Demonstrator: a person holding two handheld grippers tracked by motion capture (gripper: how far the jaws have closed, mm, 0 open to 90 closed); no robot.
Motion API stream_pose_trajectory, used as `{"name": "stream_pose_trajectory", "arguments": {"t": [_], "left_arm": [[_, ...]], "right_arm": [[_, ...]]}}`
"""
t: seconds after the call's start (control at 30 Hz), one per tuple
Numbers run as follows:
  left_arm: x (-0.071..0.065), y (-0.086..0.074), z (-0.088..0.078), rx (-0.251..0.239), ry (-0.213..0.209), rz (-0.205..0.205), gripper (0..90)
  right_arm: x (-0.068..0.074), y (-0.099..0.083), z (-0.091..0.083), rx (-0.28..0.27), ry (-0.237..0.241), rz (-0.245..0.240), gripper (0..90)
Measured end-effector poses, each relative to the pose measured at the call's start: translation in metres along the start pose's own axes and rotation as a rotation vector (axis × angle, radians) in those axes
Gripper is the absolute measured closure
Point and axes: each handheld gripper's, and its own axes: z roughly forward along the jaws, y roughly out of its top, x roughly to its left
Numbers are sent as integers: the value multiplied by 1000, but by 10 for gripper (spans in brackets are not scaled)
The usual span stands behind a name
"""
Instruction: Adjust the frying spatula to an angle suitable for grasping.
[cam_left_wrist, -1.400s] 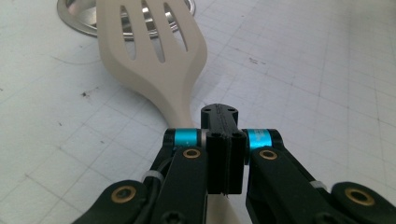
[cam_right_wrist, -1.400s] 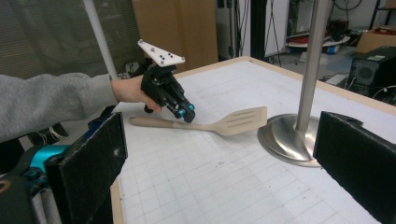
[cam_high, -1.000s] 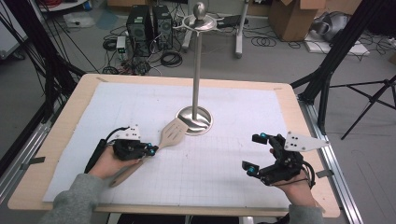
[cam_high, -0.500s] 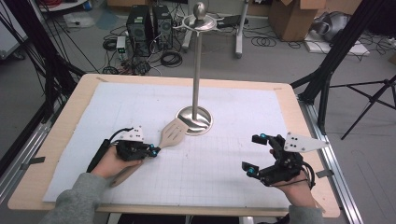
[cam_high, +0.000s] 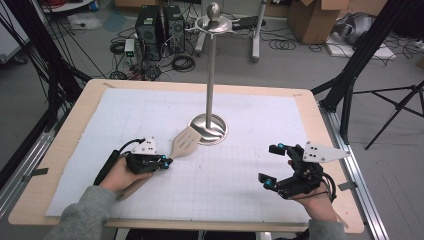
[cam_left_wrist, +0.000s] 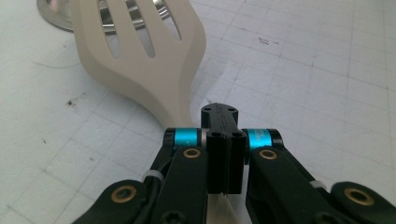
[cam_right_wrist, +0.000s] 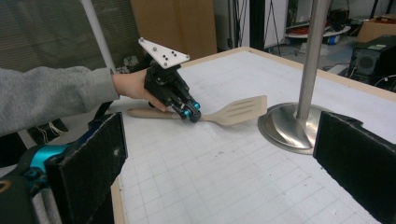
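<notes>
Two grippers: left gripper (cam_high: 166, 162) clamped on the beige slotted plastic spatula's (cam_high: 184, 142) neck (blade resting on the steel stand's round base (cam_high: 216, 131)); right gripper (cam_high: 272, 165) wide, idle. Risk: off-centre grip lets the handle swing down on lifting.

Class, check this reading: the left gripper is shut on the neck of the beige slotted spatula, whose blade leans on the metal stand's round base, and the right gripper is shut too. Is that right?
One detail is wrong. The right gripper is open: the right gripper view shows its two pads standing far apart with nothing between them. The rest holds: the left gripper is shut on the slotted spatula, whose blade leans on the stand's base.
</notes>
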Motion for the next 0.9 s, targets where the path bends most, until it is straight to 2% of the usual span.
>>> {"name": "stream_pose_trajectory", "arguments": {"t": [0.43, 0.5, 0.67, 0.77, 0.9], "left_arm": [[-1, -3, -5, 1, 20, -1, 900], [-2, -2, -5, 1, 28, 9, 900], [-1, -3, -7, -7, 36, 0, 900], [2, -5, -12, -8, 43, -19, 899], [1, -6, -12, -9, 51, -11, 900]], "right_arm": [[-3, 0, 2, 3, 3, -3, 18], [-3, 0, 2, 0, 3, -3, 18], [-3, 0, 2, 5, 5, -3, 18], [-3, -1, 3, 10, 5, -1, 18], [-4, -1, 4, 12, 6, -1, 18]]}}
